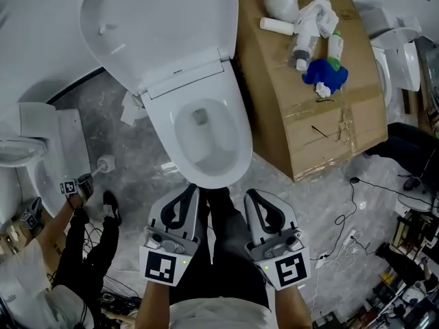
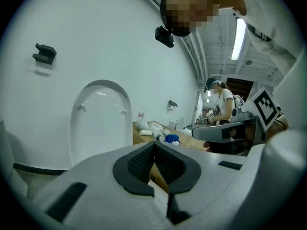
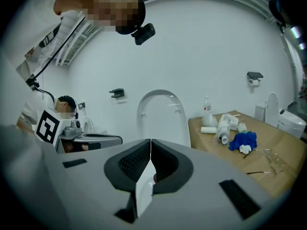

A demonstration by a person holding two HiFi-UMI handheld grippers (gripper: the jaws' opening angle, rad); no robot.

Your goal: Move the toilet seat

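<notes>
The white toilet (image 1: pixel 206 139) stands ahead with its seat and lid (image 1: pixel 158 26) raised against the wall, so the bowl is uncovered. The raised lid also shows as a tall white arch (image 2: pixel 100 123) in the left gripper view and behind the jaws (image 3: pixel 160 116) in the right gripper view. My left gripper (image 1: pixel 189 190) and right gripper (image 1: pixel 251 196) hang side by side just in front of the bowl's front rim, apart from it. Each one's jaws are shut with nothing between them, as seen on the left gripper (image 2: pixel 154 145) and the right gripper (image 3: pixel 151 143).
A cardboard box (image 1: pixel 322 115) right of the toilet carries bottles (image 1: pixel 309 29) and a blue cloth (image 1: pixel 325 75). Another person (image 1: pixel 82 252) crouches at the lower left beside a toilet brush (image 1: pixel 105 163). More toilets stand at the left (image 1: pixel 27 163) and right (image 1: pixel 401 53). Cables (image 1: pixel 357 211) lie on the floor.
</notes>
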